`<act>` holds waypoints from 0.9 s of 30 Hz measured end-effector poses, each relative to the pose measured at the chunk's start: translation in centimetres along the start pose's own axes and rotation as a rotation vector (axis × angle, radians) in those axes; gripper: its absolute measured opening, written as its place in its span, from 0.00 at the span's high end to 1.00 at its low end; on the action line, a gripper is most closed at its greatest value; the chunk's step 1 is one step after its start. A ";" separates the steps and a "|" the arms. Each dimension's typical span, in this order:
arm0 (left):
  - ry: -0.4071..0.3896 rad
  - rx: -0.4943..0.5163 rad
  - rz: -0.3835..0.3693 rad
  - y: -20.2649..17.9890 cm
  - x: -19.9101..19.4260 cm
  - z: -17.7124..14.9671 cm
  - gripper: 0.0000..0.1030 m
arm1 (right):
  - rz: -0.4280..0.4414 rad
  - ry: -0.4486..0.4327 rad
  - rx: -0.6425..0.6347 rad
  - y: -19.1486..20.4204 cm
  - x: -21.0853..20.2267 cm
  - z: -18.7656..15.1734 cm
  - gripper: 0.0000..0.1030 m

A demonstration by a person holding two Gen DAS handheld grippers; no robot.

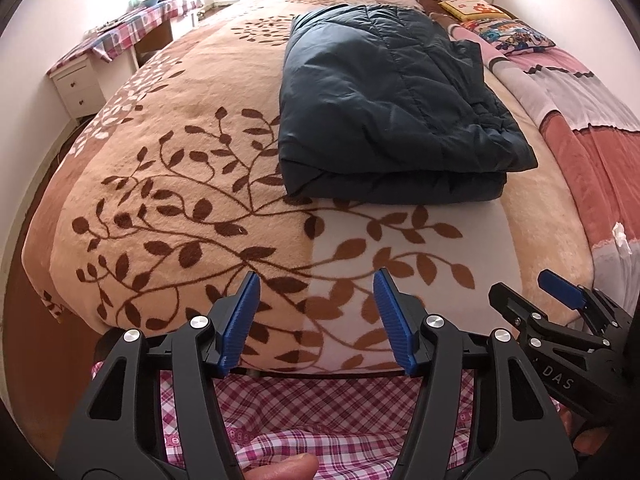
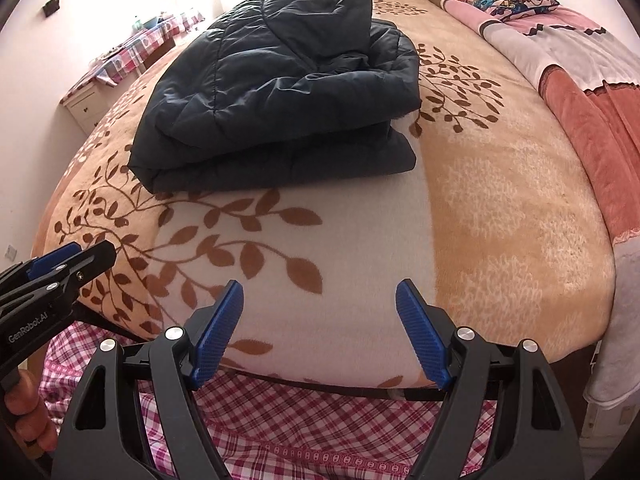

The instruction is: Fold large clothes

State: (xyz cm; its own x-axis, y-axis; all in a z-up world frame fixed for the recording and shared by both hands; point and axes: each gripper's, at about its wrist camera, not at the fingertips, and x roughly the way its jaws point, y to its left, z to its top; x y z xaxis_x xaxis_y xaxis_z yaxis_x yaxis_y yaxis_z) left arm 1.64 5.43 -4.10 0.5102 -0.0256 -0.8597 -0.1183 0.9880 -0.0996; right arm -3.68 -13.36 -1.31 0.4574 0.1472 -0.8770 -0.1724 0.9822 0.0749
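Observation:
A dark blue padded jacket [image 1: 384, 108] lies folded in a thick stack on the bed, also in the right wrist view [image 2: 280, 92]. My left gripper [image 1: 316, 284] is open and empty, held back at the foot of the bed, well short of the jacket. My right gripper [image 2: 320, 292] is open and empty, also at the foot edge, apart from the jacket. The right gripper shows at the lower right of the left wrist view [image 1: 520, 286]. The left gripper shows at the left edge of the right wrist view [image 2: 92, 252].
A beige blanket with brown leaf pattern [image 1: 180, 184] covers the bed. Pink quilts and cartoon pillows [image 1: 516, 36] lie along the right side. A white drawer unit [image 1: 76, 84] and a table with a plaid cloth [image 1: 132, 28] stand at left. Pink plaid fabric [image 2: 320, 420] hangs below the bed edge.

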 end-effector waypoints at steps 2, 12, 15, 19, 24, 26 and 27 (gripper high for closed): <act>0.001 0.002 -0.001 0.0 0.0 0.0 0.43 | 0.000 0.002 0.002 0.0 0.0 0.0 0.26; 0.005 0.009 -0.002 -0.3 0.0 -0.2 0.43 | 0.006 0.012 0.004 0.0 0.3 -0.2 0.26; 0.008 0.011 -0.002 -0.3 0.1 -0.2 0.43 | 0.009 0.016 0.004 -0.1 0.4 -0.2 0.26; 0.012 0.014 -0.001 -0.4 0.2 -0.3 0.43 | 0.011 0.016 0.004 -0.1 0.5 -0.3 0.25; 0.012 0.013 -0.001 -0.4 0.1 -0.3 0.43 | 0.011 0.017 0.006 -0.1 0.5 -0.3 0.26; 0.011 0.014 0.000 -0.4 0.1 -0.3 0.43 | 0.012 0.017 0.005 -0.1 0.5 -0.3 0.26; 0.012 0.014 0.000 -0.4 0.1 -0.3 0.43 | 0.012 0.017 0.005 -0.1 0.5 -0.3 0.26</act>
State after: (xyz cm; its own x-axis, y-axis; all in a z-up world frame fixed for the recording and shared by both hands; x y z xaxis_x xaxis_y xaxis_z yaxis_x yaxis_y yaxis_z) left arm 1.55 4.97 -4.31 0.5003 -0.0277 -0.8654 -0.1064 0.9899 -0.0932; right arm -3.73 -13.41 -1.89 0.4402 0.1566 -0.8842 -0.1732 0.9810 0.0876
